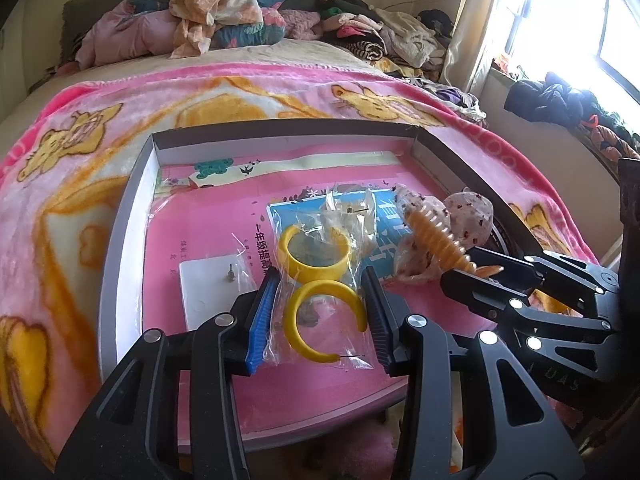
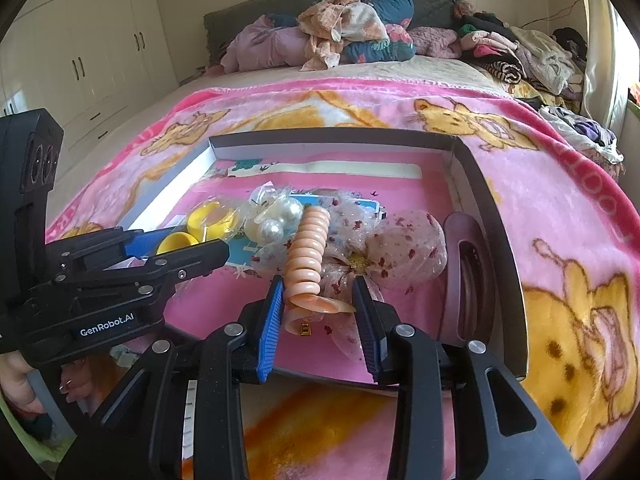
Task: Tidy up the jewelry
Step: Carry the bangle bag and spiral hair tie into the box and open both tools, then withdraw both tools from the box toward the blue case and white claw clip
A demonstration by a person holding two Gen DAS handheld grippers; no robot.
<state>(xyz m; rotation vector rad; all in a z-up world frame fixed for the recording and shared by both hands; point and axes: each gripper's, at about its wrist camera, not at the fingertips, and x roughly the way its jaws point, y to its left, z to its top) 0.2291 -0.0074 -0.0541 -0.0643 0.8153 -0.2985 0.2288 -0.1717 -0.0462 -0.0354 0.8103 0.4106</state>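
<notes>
Yellow hoops (image 1: pixel 326 314) sit bagged between my open left fingers (image 1: pixel 320 320); right fingers (image 2: pixel 320 312) straddle the coil (image 2: pixel 308 256) unclosed, ready for sorting.

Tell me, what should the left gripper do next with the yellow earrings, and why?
Probably close the left gripper gently. Its jaws stand open on either side of the clear bag holding the yellow hoop earrings, not yet pinching it. The right gripper is busy at the peach spiral hair tie.
</notes>
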